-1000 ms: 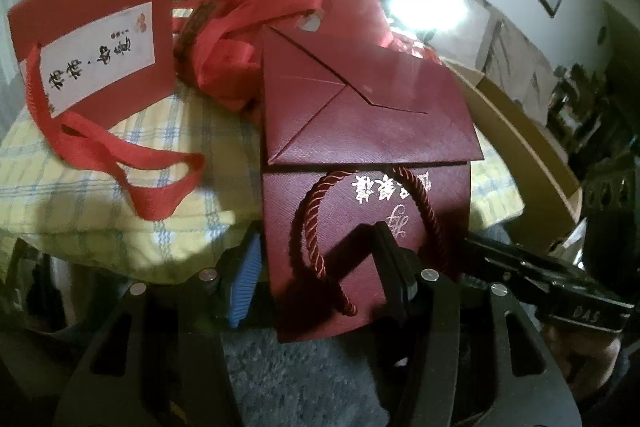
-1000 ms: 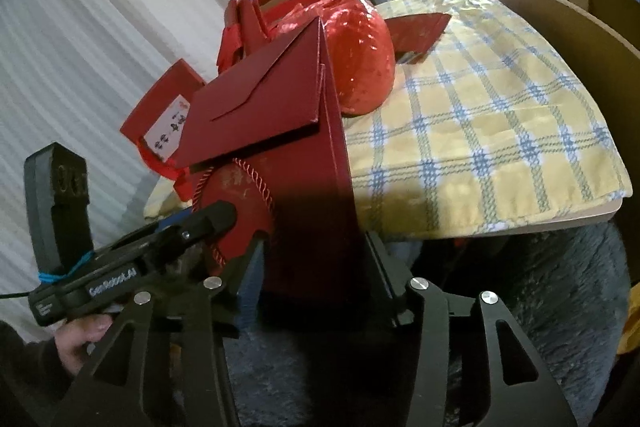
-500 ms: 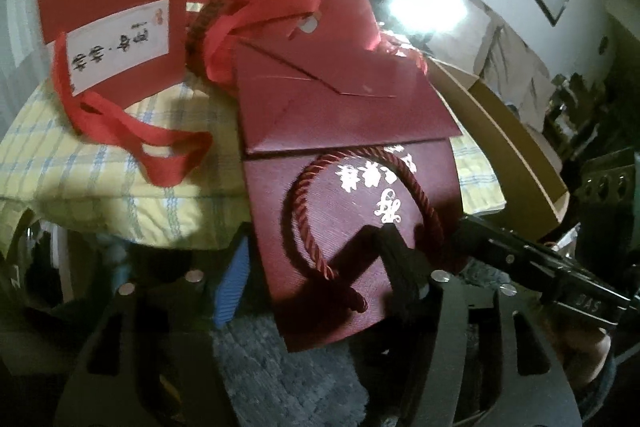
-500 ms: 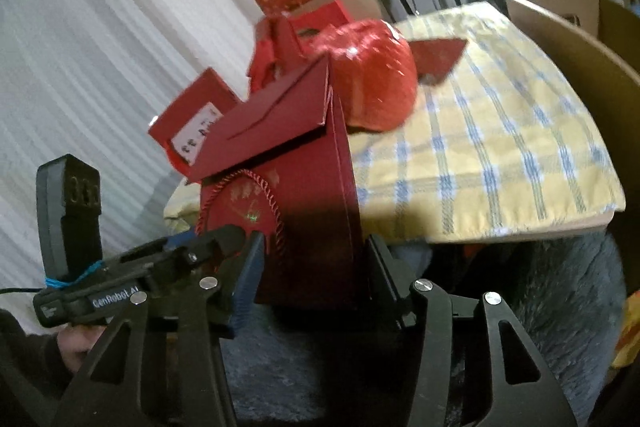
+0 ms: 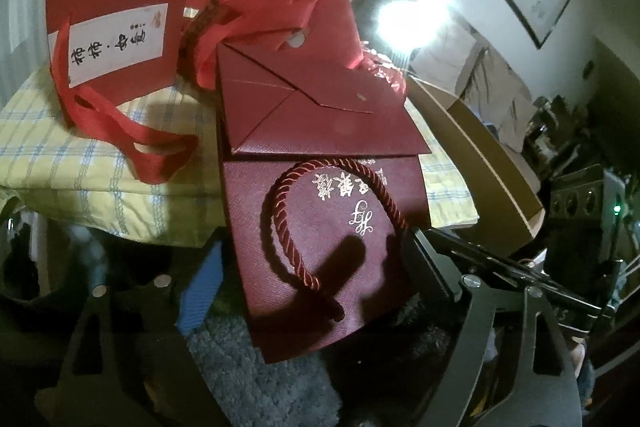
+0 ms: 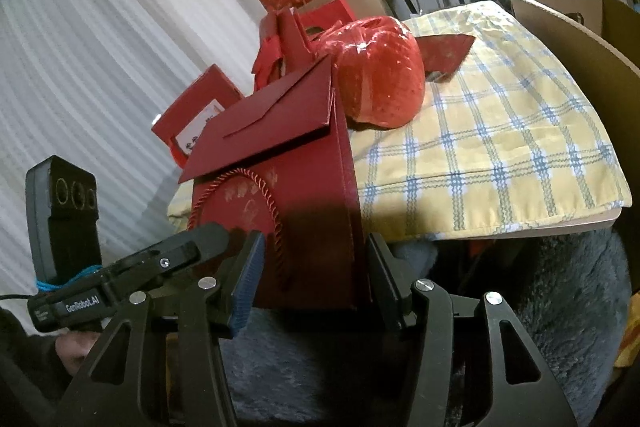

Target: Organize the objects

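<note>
We held the maroon bag (image 6: 304,195) upright at the near edge of the bench (image 6: 500,147), the right claw (image 6: 316,277) pinching its sides. The left claw (image 5: 316,283) was opening around the bag's front, its pads off the paper. We judged the handover nearly done; next the right must carry the bag to its place.

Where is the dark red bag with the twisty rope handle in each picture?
Left wrist view: the dark red bag fills the lower middle, its front facing the camera.
Right wrist view: the bag stands left of centre, between the right gripper's fingers.
Shared landmark: the yellow checked cloth.
</note>
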The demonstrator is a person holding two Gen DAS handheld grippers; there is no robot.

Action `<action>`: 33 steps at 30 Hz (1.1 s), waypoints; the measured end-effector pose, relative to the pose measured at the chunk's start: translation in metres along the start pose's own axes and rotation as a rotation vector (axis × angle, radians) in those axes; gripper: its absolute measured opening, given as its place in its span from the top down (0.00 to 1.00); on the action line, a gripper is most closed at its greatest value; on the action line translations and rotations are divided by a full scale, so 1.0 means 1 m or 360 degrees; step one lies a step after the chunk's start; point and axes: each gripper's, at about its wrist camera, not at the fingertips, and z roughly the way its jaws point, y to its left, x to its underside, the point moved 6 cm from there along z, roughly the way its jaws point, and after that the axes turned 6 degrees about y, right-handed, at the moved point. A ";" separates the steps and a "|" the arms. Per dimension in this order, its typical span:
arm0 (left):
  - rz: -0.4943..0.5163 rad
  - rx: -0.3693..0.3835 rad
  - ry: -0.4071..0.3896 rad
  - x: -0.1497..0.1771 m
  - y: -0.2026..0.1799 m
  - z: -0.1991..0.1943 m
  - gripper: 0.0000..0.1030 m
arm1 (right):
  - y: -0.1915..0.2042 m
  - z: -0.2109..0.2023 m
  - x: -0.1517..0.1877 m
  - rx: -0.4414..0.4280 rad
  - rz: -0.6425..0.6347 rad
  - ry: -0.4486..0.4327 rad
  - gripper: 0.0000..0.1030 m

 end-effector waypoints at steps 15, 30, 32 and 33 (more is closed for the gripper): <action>-0.0127 -0.0001 0.0213 0.014 0.029 0.036 0.60 | -0.020 0.007 0.003 -0.0028 0.0107 0.0008 0.46; -0.0116 -0.0005 0.0182 0.014 0.032 0.037 0.58 | -0.042 0.031 0.019 -0.0164 0.0233 0.0172 0.50; -0.0135 -0.0001 0.0179 0.013 0.035 0.039 0.56 | -0.042 0.033 0.020 -0.0153 0.0223 0.0175 0.64; -0.0152 0.0000 0.0178 0.013 0.037 0.039 0.54 | -0.041 0.032 0.020 -0.0178 0.0229 0.0170 0.67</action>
